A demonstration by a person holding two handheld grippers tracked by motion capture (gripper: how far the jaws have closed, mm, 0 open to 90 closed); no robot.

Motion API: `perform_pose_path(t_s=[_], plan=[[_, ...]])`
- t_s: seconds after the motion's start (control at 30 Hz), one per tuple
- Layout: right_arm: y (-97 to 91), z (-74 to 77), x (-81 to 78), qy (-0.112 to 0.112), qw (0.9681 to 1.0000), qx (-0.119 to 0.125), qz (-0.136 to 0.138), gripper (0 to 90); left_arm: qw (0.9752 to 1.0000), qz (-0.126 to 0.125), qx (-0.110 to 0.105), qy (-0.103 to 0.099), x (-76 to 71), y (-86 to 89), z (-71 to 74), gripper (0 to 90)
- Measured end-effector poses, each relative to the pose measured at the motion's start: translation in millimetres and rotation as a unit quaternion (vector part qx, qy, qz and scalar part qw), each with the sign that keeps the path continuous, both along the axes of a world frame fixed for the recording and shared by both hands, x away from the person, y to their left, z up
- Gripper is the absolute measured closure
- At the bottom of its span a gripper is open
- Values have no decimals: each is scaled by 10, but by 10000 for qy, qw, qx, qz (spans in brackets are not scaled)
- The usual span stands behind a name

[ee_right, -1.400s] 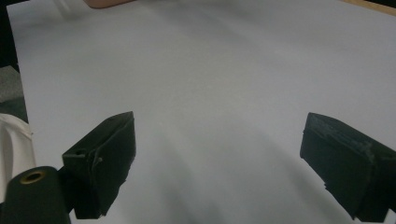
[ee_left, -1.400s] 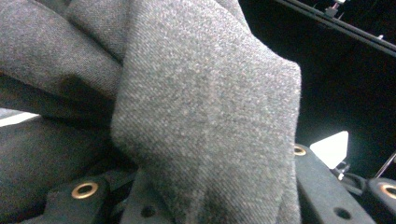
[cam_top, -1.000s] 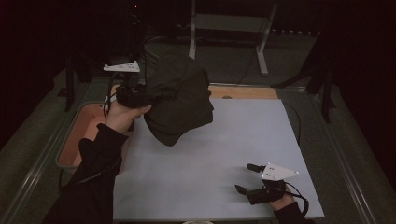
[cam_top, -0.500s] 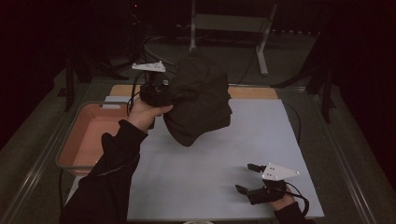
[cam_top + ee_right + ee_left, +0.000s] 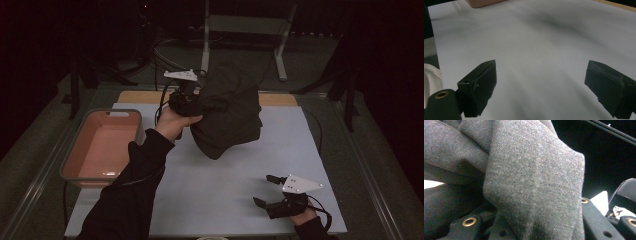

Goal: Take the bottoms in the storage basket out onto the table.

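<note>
A dark grey garment (image 5: 227, 117) hangs bunched in the air over the far middle of the white table mat (image 5: 215, 200). My left gripper (image 5: 187, 97) is shut on its upper left part, held up by a hand in a black sleeve. In the left gripper view the grey cloth (image 5: 531, 182) is bunched thickly between the jaws of my left gripper (image 5: 531, 225). My right gripper (image 5: 262, 190) rests low at the mat's front right, open with nothing in it. In the right gripper view my right gripper (image 5: 541, 85) shows its pads wide apart over bare mat (image 5: 536, 37).
A pink plastic bin (image 5: 75, 165) stands at the mat's left edge; its corner (image 5: 481, 2) shows at the top of the right gripper view. A wooden strip (image 5: 277, 99) borders the mat's far edge. Metal stand legs (image 5: 280, 55) and cables lie on the floor beyond.
My left gripper has carried the garment to the right, from near the bin toward the far middle of the mat, and slightly down. The right gripper has stayed still.
</note>
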State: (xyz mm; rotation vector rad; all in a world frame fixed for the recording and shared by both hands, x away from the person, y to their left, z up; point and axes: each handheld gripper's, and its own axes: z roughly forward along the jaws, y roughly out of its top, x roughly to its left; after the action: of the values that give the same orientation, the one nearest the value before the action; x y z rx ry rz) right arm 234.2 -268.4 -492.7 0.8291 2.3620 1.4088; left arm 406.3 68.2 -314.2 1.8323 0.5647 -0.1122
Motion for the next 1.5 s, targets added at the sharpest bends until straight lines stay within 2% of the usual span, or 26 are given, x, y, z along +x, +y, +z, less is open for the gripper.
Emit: perform_pose_path(t_s=[0.17, 0.37, 0.5, 0.67, 0.87, 1.2, 1.5], plan=[[-15, 5, 4, -23, 10000, 31, -23, 105, 10000, -23, 90, -9, 45, -77, -74, 720], [-36, 16, 9, -61, 9999, 98, -71, 105, 9999, 21, -57, 94, 125, -137, -207, 720], [-46, 25, 11, -108, 9998, 135, -123, 105, 9999, 101, -15, 137, 184, -204, -312, 720], [-64, 32, 12, -121, 9997, 152, -173, 105, 9997, 82, 5, 230, 246, -297, -429, 720], [-76, 40, 13, -143, 9995, 178, -201, 105, 9997, 75, 96, 231, 286, -418, -540, 719], [-78, 34, 19, -111, 9996, 183, -181, 105, 9987, 185, 412, 226, 373, -564, -728, 719], [-78, 30, 21, -108, 9996, 192, -174, 105, 9981, 225, 434, 385, 429, -672, -944, 718]])
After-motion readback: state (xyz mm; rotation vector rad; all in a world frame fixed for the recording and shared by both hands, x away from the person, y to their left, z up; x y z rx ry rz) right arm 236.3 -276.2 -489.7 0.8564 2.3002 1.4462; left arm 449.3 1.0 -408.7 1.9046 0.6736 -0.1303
